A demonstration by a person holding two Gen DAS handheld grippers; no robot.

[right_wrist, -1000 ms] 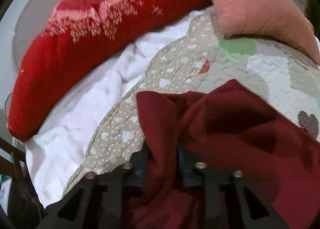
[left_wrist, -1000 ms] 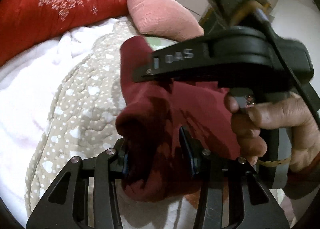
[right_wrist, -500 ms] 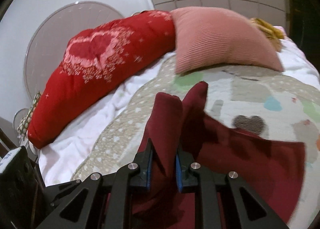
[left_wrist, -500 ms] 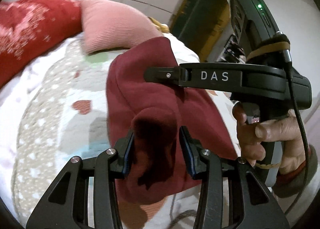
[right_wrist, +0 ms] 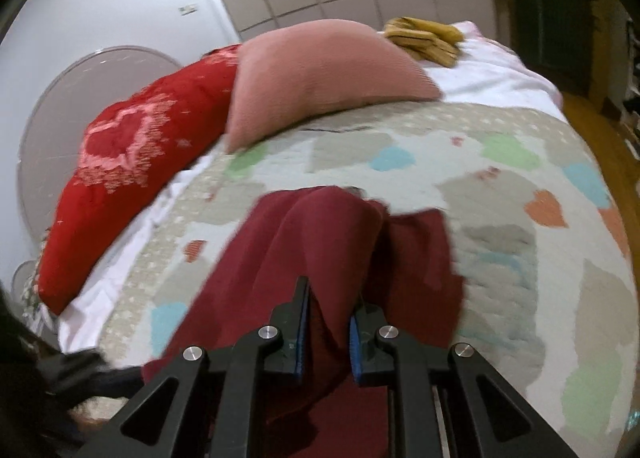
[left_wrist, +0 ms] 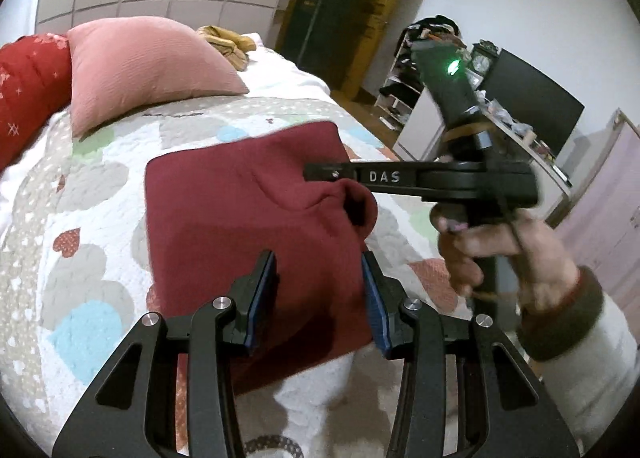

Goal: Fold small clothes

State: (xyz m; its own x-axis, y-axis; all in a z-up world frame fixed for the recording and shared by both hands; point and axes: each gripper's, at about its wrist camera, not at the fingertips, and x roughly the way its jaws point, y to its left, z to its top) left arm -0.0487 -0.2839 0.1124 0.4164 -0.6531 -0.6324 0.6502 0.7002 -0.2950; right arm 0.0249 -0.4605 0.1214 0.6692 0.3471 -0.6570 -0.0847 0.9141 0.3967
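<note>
Left wrist view shows the left gripper with its blue-padded jaws set fairly wide, a dark red knitted garment between them, though whether the pads actually pinch it cannot be told. Across from it, the right gripper reaches the garment's bunched far corner over the heart-patterned quilted bedspread. Seen from the right wrist, the right gripper has its jaws narrowed on a raised fold of the garment, with a pink ribbed cushion beyond.
</note>
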